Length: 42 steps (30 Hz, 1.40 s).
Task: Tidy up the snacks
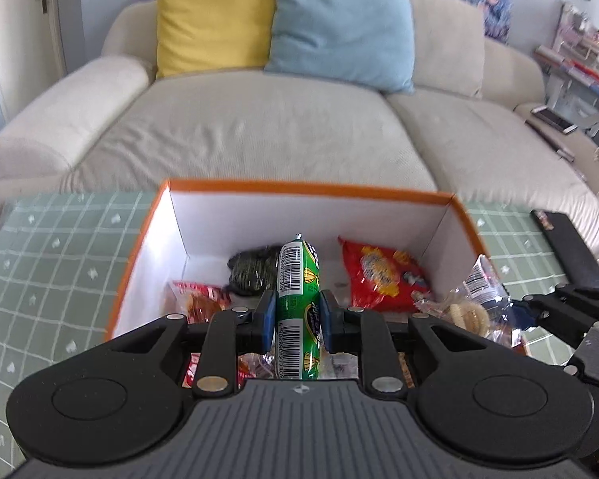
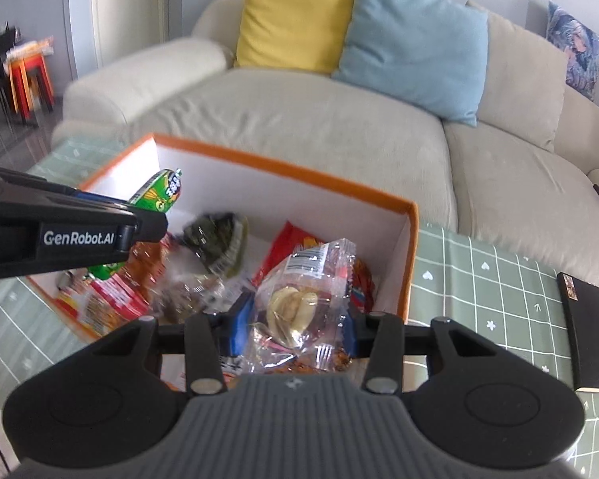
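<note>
Left wrist view puts your left gripper (image 1: 297, 311) right over the orange-rimmed box (image 1: 299, 188), and its blue fingers (image 1: 268, 313) are pinching the green sausage stick (image 1: 299, 299) at about mid-length. That stick runs lengthwise along the line your gripper points: its crimped tip aims away from you toward the sofa (image 1: 259, 135), barcodes facing up, the other end tucked back under the gripper body.

Your right gripper (image 2: 293, 319) holds a clear biscuit packet (image 2: 305, 291) between its blue fingers (image 2: 241, 319), which are pressed against its sides; round pale biscuits show through the crinkled wrapper. The packet stands roughly upright, its barcode end up and leaning toward the far wall of the box.

From the right wrist view, the green stick pokes out past the left gripper at a slant, tip up and toward the box's far left corner. Both snacks hang above the box's open top.

Down inside you've got a red snack bag (image 1: 383, 275) toward the right, a dark green packet (image 1: 251, 271) near the back and a red-and-white packet (image 1: 199, 299) on the left. The box sits on the table (image 1: 52, 263) with its green checked cloth; a black flat object (image 2: 589, 331) lies on the cloth to the right.
</note>
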Available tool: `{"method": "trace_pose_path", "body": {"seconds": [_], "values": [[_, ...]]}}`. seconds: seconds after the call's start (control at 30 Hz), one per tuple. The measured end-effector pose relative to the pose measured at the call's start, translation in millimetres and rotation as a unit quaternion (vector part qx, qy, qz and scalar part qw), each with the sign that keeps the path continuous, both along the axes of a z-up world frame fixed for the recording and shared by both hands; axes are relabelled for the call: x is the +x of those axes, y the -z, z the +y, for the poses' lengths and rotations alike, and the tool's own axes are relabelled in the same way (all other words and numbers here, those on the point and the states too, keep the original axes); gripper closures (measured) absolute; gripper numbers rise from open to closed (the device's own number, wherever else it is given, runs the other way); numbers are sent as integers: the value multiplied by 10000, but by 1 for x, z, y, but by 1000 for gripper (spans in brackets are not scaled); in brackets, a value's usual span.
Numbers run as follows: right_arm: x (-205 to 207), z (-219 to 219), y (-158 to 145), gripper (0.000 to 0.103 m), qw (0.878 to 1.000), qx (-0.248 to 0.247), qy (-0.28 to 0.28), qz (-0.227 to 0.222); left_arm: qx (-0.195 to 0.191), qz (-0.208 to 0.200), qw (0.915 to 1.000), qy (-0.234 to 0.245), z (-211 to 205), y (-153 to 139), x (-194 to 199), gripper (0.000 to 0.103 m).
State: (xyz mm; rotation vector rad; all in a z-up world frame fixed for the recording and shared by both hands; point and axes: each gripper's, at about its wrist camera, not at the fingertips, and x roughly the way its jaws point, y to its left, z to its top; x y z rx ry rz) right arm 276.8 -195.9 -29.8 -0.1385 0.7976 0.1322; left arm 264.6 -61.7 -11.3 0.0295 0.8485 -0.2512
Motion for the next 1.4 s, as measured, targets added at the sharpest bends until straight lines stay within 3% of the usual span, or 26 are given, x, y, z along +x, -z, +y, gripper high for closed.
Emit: {"method": "trace_pose_path", "body": {"seconds": [0.17, 0.53, 0.63, 0.8, 0.87, 1.0, 1.2, 1.4], "values": [[16, 0, 19, 61, 9994, -158, 43, 303, 228, 243, 9994, -77, -2, 18, 10, 79], [27, 6, 37, 59, 9979, -372, -81, 521, 627, 727, 9954, -49, -9, 37, 23, 78], [25, 7, 35, 59, 9979, -396, -120, 497, 672, 662, 9955, -24, -10, 34, 19, 78], [22, 10, 31, 56, 9978, -489, -129, 437, 741, 698, 9948, -3, -10, 29, 18, 60], [19, 11, 25, 38, 9978, -530, -165, 352, 758, 621, 9952, -66, -8, 25, 15, 51], [11, 15, 12, 31, 9976, -610, -289, 171, 855, 383, 9956, -75, -7, 11, 7, 28], [-6, 17, -14, 15, 9970, -665, -367, -139, 1185, -160, 9928, -84, -3, -22, -11, 25], [-35, 14, -53, 12, 9959, -524, -327, -667, 1264, -1079, 9858, -247, 9, -64, -52, 17]]}}
